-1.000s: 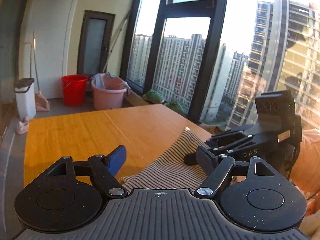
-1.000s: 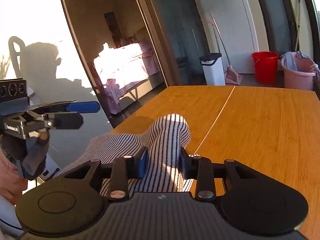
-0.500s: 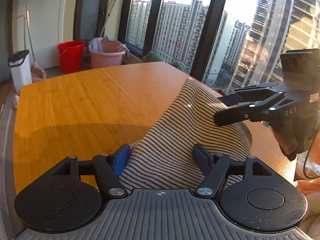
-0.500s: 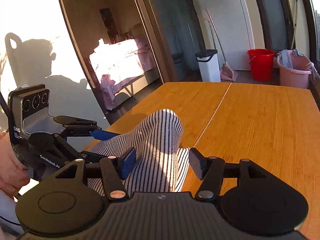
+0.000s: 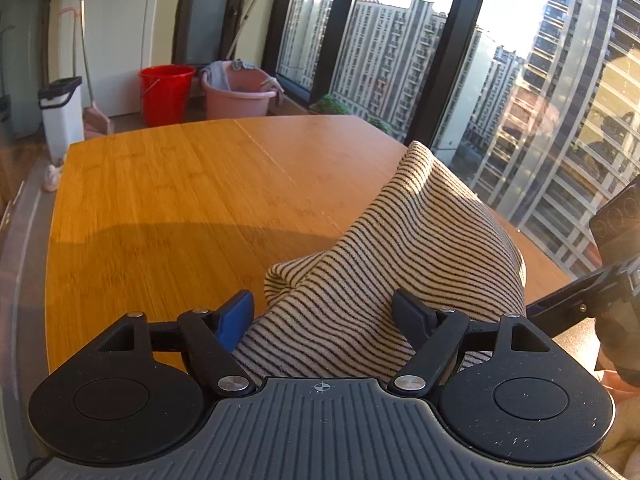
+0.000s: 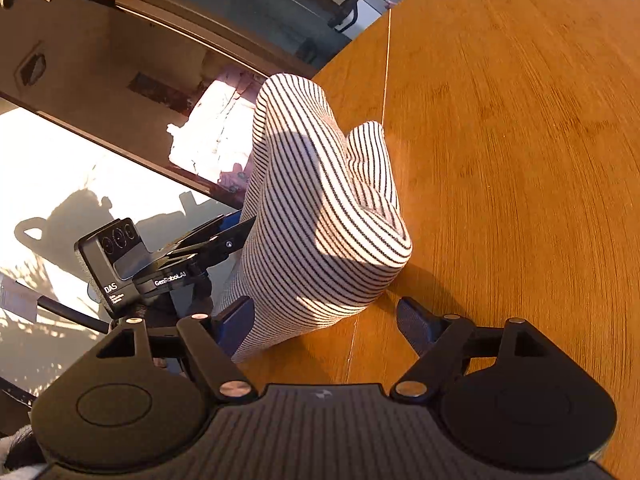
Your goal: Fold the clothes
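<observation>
- Two handheld grippers in view, both over a wooden table (image 5: pixel 168 200).
- Striped garment (image 5: pixel 400 272): cream with dark stripes, bunched into a raised fold on the near part of the table, partly lit by sun.
- Left gripper (image 5: pixel 324 316): jaws spread wide; the garment fills the gap between them and lies against both pads. No pinch on the cloth visible.
- Right gripper (image 6: pixel 324 320): jaws also spread wide. The garment sits against the blue left pad; the right pad is apart from the cloth, over bare table. This view is tilted.
- In the right wrist view the garment (image 6: pixel 320 216) stands as a rolled hump beside the table's centre seam (image 6: pixel 386 60).
- Each gripper shows at the edge of the other's view, close to the cloth: the right gripper (image 5: pixel 580 300) from the left wrist, the left gripper (image 6: pixel 172 264) from the right wrist.
- Background: red bucket (image 5: pixel 165 94), pink basin (image 5: pixel 238 96), white bin (image 5: pixel 62 116), tall window (image 5: pixel 400 40) with tower blocks outside.
</observation>
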A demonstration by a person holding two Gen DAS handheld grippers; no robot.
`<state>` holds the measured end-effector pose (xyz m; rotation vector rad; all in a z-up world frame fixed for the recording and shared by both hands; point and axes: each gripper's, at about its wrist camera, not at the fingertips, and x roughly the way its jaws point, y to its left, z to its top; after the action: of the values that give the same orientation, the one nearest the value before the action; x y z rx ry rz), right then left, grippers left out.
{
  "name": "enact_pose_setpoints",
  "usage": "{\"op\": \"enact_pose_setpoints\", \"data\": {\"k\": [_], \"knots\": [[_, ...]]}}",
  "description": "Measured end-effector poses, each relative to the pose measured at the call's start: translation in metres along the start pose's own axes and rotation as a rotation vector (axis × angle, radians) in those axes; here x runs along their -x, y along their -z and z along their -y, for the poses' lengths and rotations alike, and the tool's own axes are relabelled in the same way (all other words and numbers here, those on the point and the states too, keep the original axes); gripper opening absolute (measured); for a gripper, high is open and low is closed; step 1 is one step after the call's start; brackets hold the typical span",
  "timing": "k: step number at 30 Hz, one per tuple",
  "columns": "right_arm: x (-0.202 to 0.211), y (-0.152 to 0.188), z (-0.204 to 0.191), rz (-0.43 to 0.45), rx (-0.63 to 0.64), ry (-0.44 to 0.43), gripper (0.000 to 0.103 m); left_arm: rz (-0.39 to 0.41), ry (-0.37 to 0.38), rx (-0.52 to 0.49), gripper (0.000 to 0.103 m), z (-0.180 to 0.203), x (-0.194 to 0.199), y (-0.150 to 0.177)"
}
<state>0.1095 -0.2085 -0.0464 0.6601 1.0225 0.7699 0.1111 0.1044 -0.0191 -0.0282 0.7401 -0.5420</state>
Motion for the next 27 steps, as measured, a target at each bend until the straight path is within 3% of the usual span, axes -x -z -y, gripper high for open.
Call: {"op": "enact_pose_setpoints", "data": {"k": [6, 13, 21, 27], "knots": [[-0.007, -0.043, -0.009, 0.118, 0.132, 0.094, 0.071, -0.010, -0.017, 0.035, 0.077, 0.009, 0.010, 0.008], [-0.024, -0.081, -0.031, 0.210, 0.318, 0.241, 0.071, -0.012, 0.030, 0.084, 0.081, 0.008, 0.004, 0.007], [-0.060, -0.117, -0.046, 0.215, 0.393, 0.326, 0.071, 0.023, 0.124, 0.110, 0.087, 0.018, 0.007, 0.010], [-0.059, -0.107, -0.062, 0.202, 0.506, 0.375, 0.071, 0.092, 0.160, 0.132, 0.084, 0.007, 0.025, 0.002]]}}
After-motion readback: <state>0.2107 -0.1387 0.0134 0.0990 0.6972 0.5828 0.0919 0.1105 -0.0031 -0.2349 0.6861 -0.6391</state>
